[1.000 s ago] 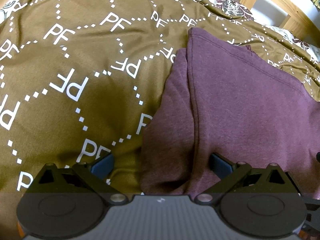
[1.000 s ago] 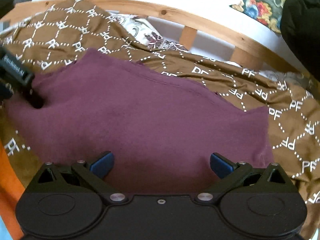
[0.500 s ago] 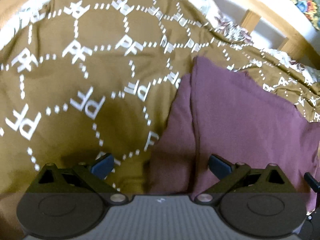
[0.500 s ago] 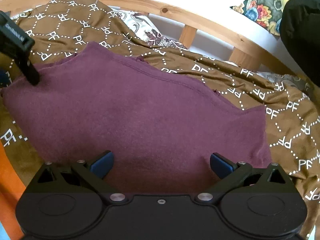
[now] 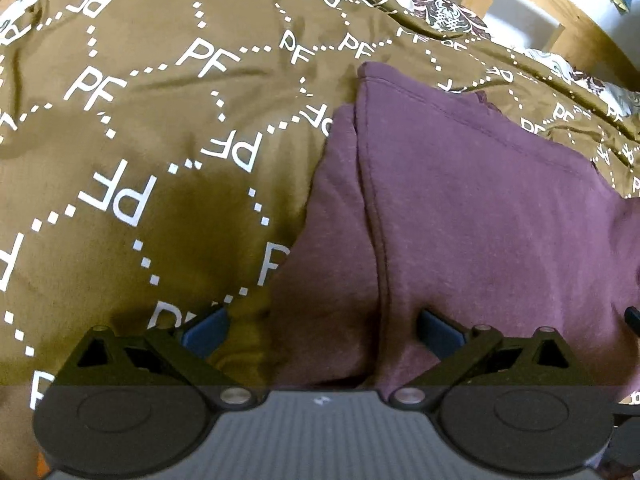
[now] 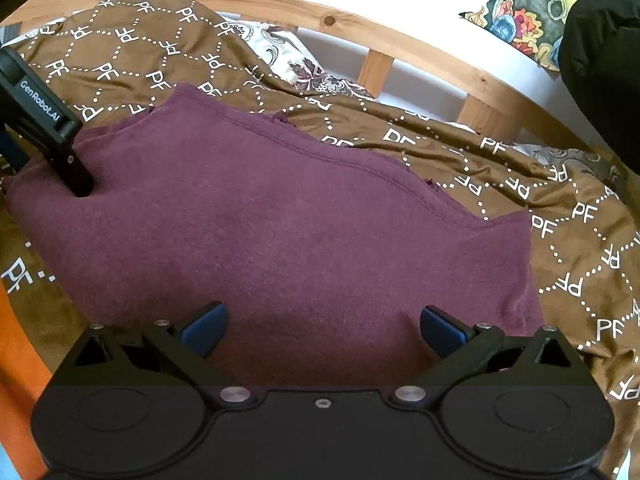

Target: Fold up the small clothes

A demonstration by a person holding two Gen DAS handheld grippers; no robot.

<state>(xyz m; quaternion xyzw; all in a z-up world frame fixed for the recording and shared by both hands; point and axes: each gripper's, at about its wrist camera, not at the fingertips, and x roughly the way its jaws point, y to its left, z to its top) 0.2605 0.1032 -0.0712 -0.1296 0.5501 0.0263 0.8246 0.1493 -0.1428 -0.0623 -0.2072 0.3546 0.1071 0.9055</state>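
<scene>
Both grippers, left gripper (image 5: 322,330) and right gripper (image 6: 322,328), hover spread wide and empty over the maroon garment (image 6: 280,232) lying flat on the brown bedspread (image 5: 120,160); you should pinch its near edge evenly before folding.

Bed: brown quilted cover printed with white "PF" lettering (image 6: 580,216), wooden slatted frame (image 6: 400,42). Lying on it: flat maroon knit garment (image 6: 304,232).
</scene>
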